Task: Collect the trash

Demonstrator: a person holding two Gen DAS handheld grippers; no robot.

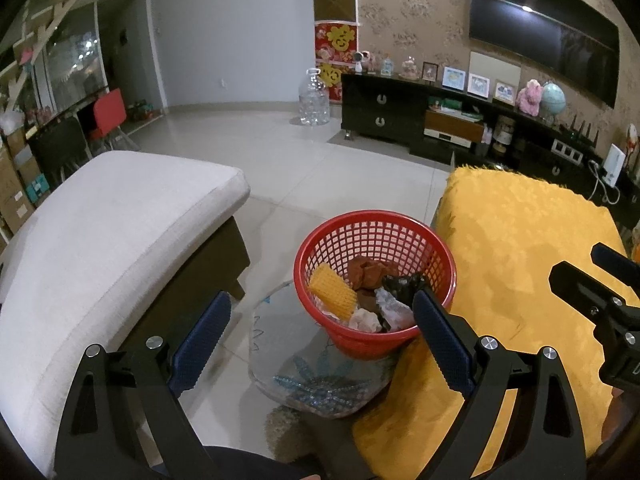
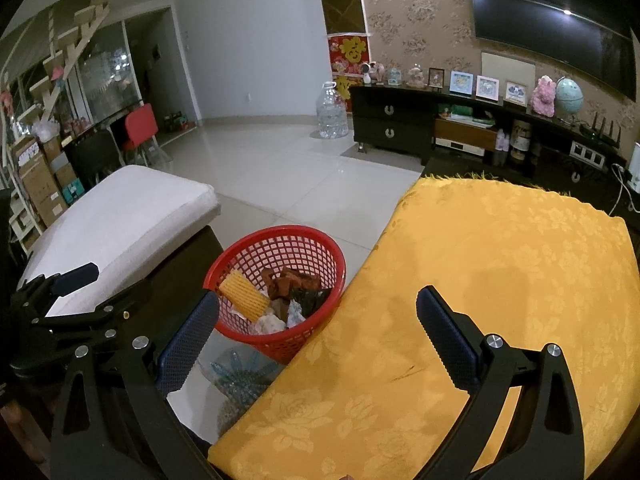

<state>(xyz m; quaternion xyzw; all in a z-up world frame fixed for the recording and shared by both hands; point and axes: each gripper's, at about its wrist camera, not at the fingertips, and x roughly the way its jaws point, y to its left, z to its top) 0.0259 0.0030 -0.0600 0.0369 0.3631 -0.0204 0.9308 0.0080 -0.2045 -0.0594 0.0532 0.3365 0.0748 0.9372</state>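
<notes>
From the left wrist view, we see one red plastic lattice basket [image 1: 374, 280] standing on pale glossy floor tiles [image 1: 320, 176], between a cream cushioned seat [image 1: 116, 232] and a table under a yellow cloth [image 1: 532, 264]. Inside lie one yellow ridged foam piece [image 1: 333, 293], one crumpled brown wrapper [image 1: 370, 273], one dark wrapper [image 1: 404, 286] and some pale scraps [image 1: 384, 312]. Our left gripper [image 1: 322, 334] is spread wide and holds nothing. From the right wrist view, we see the same single basket [image 2: 276, 292] touching the cloth's edge [image 2: 480, 280], which shows a woven floral pattern. Our right gripper [image 2: 318, 334] also gapes wide, empty, above the cloth. Beyond stand one clear water jug [image 2: 331, 114], one dark cabinet [image 2: 396, 124] and one wall television [image 2: 552, 20].
</notes>
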